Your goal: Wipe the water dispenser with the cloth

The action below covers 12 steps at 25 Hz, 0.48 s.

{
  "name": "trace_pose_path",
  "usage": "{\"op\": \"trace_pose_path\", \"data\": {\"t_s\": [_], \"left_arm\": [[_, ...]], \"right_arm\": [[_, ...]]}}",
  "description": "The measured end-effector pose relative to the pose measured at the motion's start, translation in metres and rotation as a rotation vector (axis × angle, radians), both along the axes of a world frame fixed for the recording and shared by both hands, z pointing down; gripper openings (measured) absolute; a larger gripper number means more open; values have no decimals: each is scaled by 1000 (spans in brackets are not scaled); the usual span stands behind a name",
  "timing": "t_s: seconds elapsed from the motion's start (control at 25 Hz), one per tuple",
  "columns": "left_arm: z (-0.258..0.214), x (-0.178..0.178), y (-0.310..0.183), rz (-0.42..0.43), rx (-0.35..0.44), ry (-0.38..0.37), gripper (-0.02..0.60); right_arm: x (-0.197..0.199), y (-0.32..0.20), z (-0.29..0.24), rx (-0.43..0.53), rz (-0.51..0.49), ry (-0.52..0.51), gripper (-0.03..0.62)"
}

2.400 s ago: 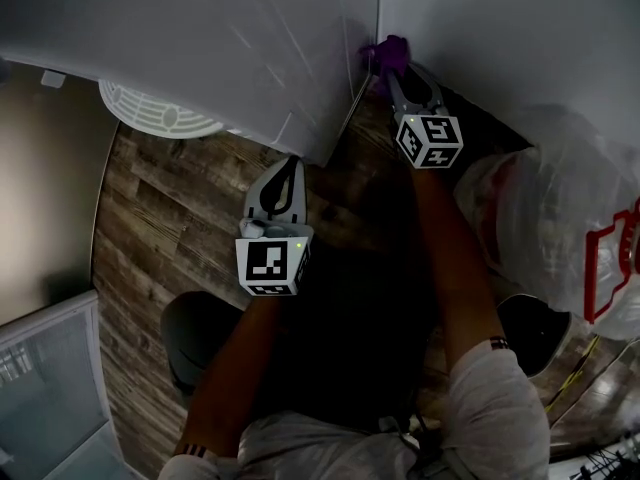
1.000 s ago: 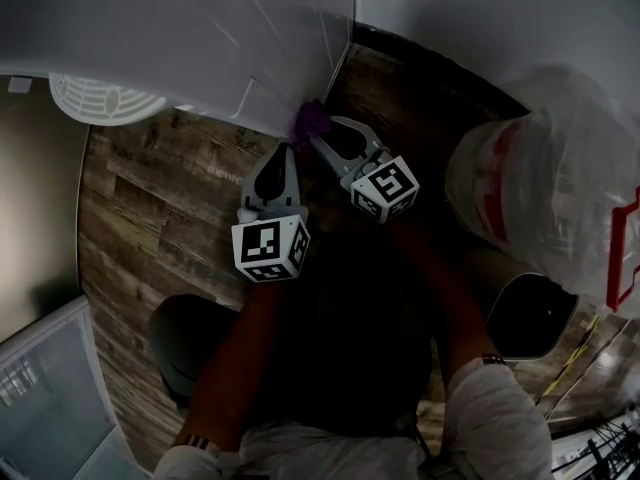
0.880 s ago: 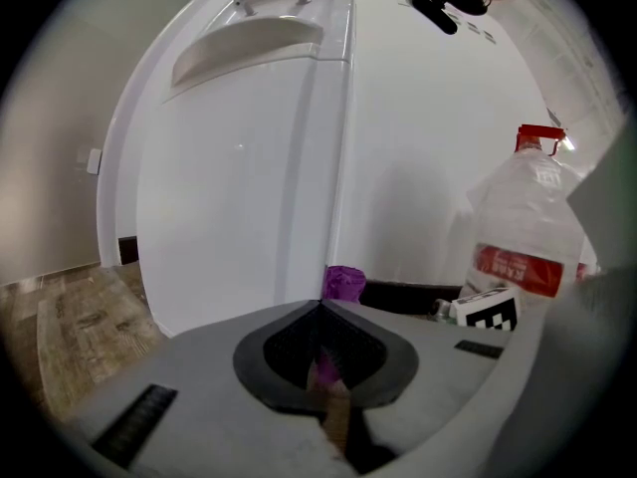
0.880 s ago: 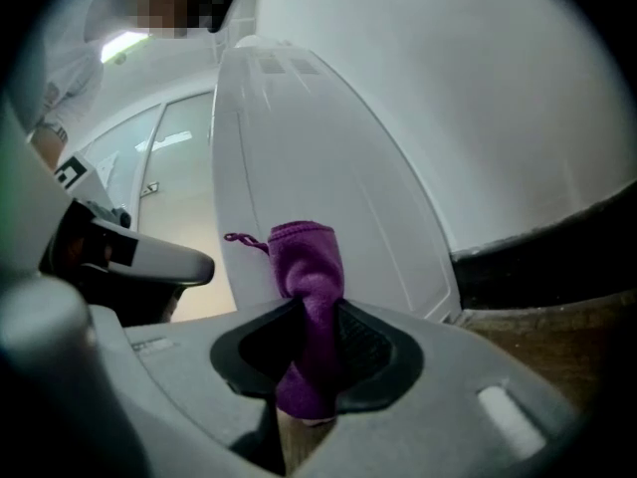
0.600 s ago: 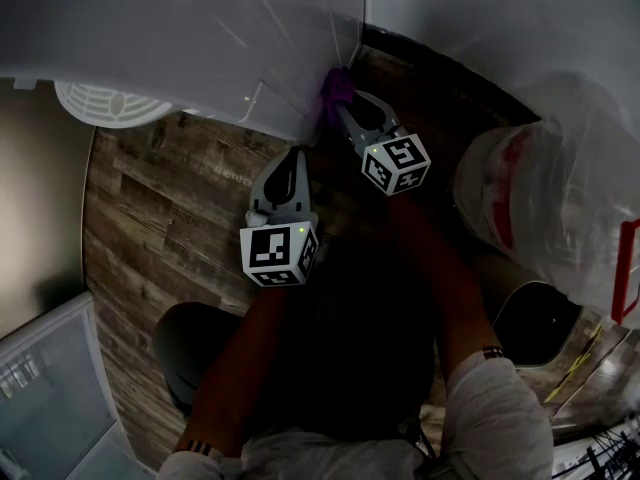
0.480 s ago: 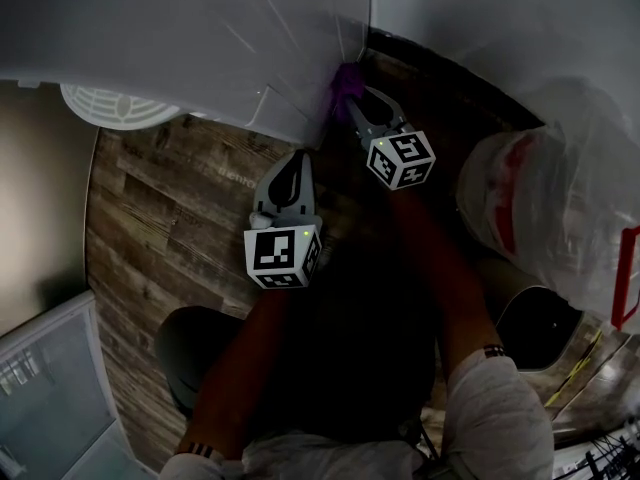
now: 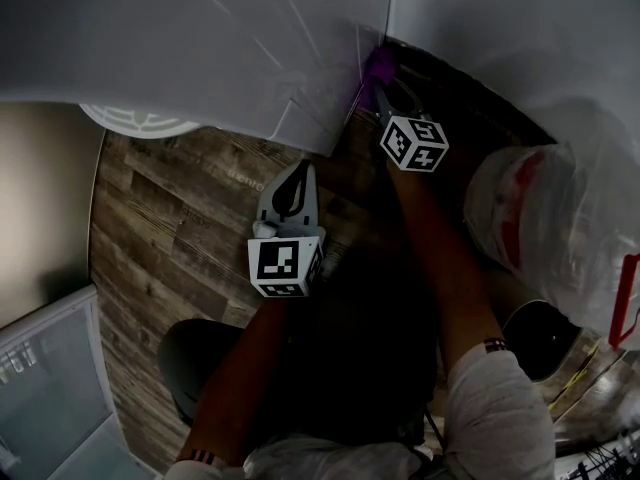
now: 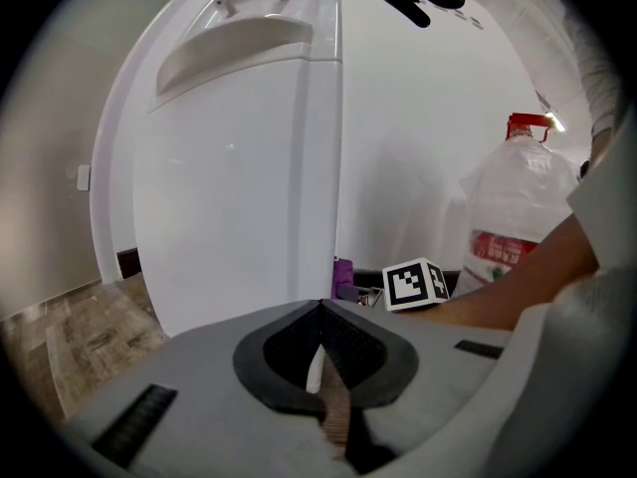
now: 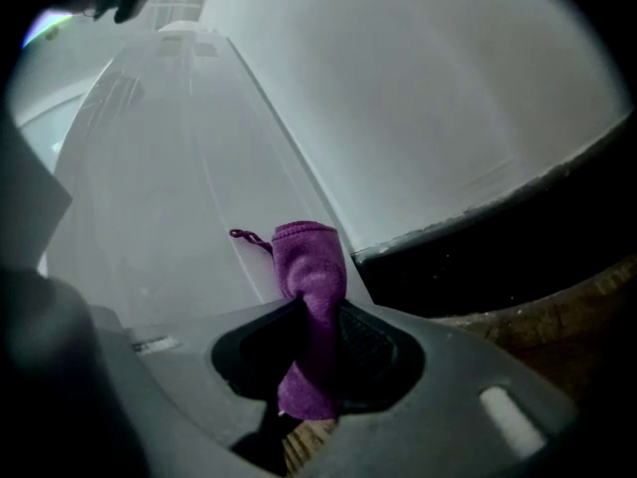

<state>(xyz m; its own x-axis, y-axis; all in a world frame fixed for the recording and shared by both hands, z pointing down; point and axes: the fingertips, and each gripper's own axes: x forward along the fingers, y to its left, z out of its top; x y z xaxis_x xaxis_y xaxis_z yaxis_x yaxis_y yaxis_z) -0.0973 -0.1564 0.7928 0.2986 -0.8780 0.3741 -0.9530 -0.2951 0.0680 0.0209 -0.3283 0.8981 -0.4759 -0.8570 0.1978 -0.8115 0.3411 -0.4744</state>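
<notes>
The purple cloth [image 7: 378, 65] sits low against the side panel of the white water dispenser [image 7: 250, 48], right at the corner where that panel meets the wall [image 7: 500, 28], toward 1 o'clock in the head view. It is bunched into a soft, fuzzy roll with a thin loop of thread sticking out at its 10 o'clock side. The right claw [image 7: 384, 84] is closed on the cloth, which passes between the jaws with its rounded end poking out beyond the tips and pressed to the panel. A dark baseboard [image 9: 518, 237] runs along the foot of the wall at 3 o'clock from the cloth, close beside it. The left claw [image 7: 295, 173] hangs over the wood-plank floor [image 7: 170, 228] at 7 o'clock from the cloth, well apart from it, its jaws together with nothing between them. A large water bottle [image 7: 540, 218] wrapped in clear plastic stands at 4 o'clock from the cloth, beside the right arm. A round white grille [image 7: 140, 121] shows under the dispenser's front at 9 o'clock.
</notes>
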Motion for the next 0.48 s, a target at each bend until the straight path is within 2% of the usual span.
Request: {"op": "trace_pose_path", "data": {"t_s": [0.16,0.48], "left_arm": [[-3,-3,1,6,1,-9,-2],[-11,-1,-3,16,13,-13,-2]], "right_arm": [[8,-11,6,-52,54,-26,86],[28,-15,21,-101,109,-1,86]]}}
